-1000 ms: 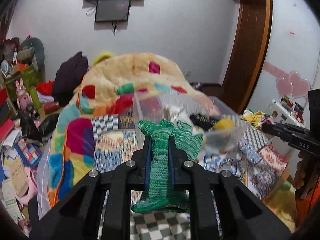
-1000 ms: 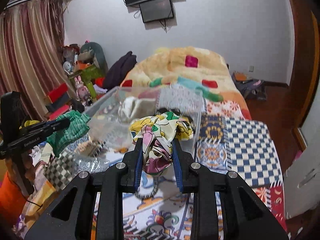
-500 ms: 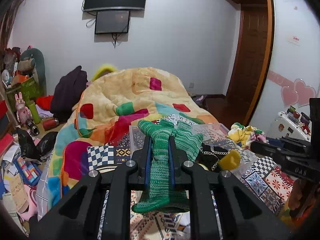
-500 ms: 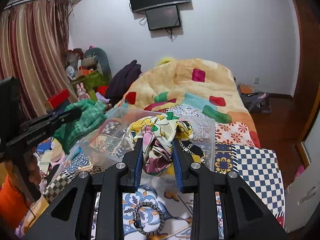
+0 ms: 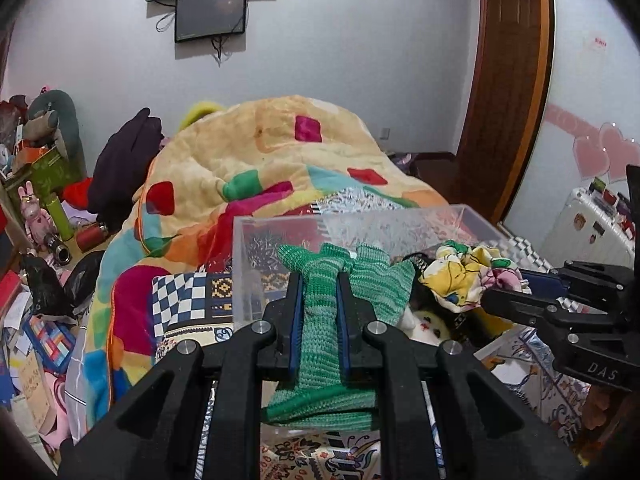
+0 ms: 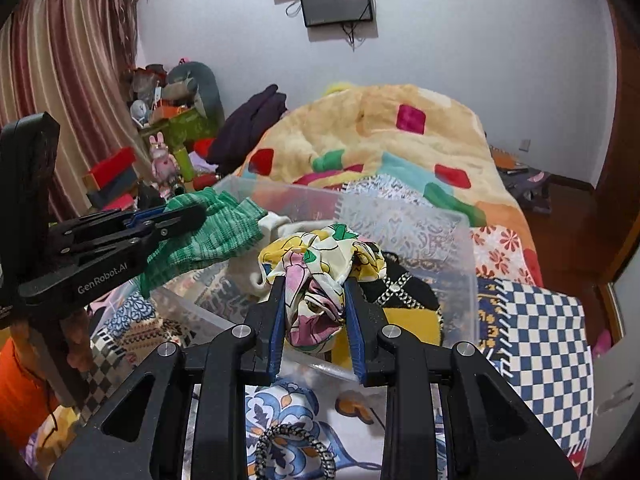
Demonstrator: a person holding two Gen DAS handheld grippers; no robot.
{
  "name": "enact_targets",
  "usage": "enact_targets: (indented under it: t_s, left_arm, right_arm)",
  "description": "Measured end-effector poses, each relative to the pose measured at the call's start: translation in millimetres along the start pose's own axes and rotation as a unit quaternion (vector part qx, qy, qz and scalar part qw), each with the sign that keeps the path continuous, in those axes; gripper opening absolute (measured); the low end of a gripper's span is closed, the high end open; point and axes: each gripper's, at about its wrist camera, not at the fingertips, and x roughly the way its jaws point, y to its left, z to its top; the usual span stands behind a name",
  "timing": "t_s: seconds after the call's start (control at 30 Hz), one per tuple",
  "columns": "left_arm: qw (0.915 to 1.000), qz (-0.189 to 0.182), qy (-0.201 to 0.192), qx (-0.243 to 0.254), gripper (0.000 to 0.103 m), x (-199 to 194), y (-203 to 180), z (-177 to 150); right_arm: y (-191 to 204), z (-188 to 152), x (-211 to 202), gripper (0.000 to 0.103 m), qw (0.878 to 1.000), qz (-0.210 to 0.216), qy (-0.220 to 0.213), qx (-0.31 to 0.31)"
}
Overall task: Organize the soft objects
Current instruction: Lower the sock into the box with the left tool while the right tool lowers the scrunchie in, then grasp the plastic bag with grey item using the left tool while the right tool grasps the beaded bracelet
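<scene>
My left gripper (image 5: 319, 280) is shut on a green knitted glove (image 5: 320, 320), held over the near left part of a clear plastic bin (image 5: 256, 240). My right gripper (image 6: 314, 284) is shut on a yellow floral scarf (image 6: 320, 256), held over the bin (image 6: 460, 240) on its near side. The glove (image 6: 216, 228) and left gripper (image 6: 188, 216) show at the left of the right wrist view. The scarf (image 5: 464, 276) and right gripper (image 5: 516, 284) show at the right of the left wrist view. The bin holds a white soft item (image 6: 272, 224) and a black patterned item (image 6: 400, 292).
The bin sits on a bed with a patterned cover (image 6: 540, 320). A piled yellow blanket (image 5: 280, 152) lies behind it. A braided hair tie (image 6: 296, 452) lies on the cover near me. Clutter and boxes (image 5: 36, 200) fill the floor at the left. A white suitcase (image 5: 592, 220) stands at the right.
Both grippers have tilted down and moved closer together over the bin, each still holding its item. The bin now fills more of both views.
</scene>
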Motion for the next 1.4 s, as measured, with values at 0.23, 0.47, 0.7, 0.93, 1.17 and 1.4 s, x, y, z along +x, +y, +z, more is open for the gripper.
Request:
enact_targets:
  t_s: [0.23,0.47,0.7,0.93,1.17,1.4]
  left_arm:
    - [0.9999,0.000,0.006,0.015,0.015,2.0,-5.9,-2.9]
    - [0.9996,-0.006,0.024,0.010,0.034,0.9,-4.3,-3.3]
    - [0.9997,-0.006,0.014,0.021,0.047,-19.7,-10.9,-4.6]
    - [0.9995,-0.012,-0.008,0.027,0.067,-48.1,-20.5,-6.6]
    - [0.9992,-0.028,-0.010,0.026,0.082,-67.8,-30.4,-16.1]
    - [0.9985,-0.042,0.007,0.036,0.091,-73.8,-43.3,-39.3]
  right_arm:
    - [1.4,-4.9,10.4,0.026,1.000,0.000,0.018,-0.002]
    - [5.5,-4.1,5.4,0.041,1.000,-0.005,0.020,-0.008]
    - [7.4,-0.2,-7.5,0.045,1.000,-0.010,0.008,-0.012]
    - [7.6,-0.6,-30.5,0.063,1.000,-0.019,-0.017,-0.013]
    - [6.3,-12.1,-52.1,0.072,0.999,-0.026,-0.030,-0.012]
    - [3.6,-35.3,-53.6,0.072,1.000,-0.022,-0.004,-0.003]
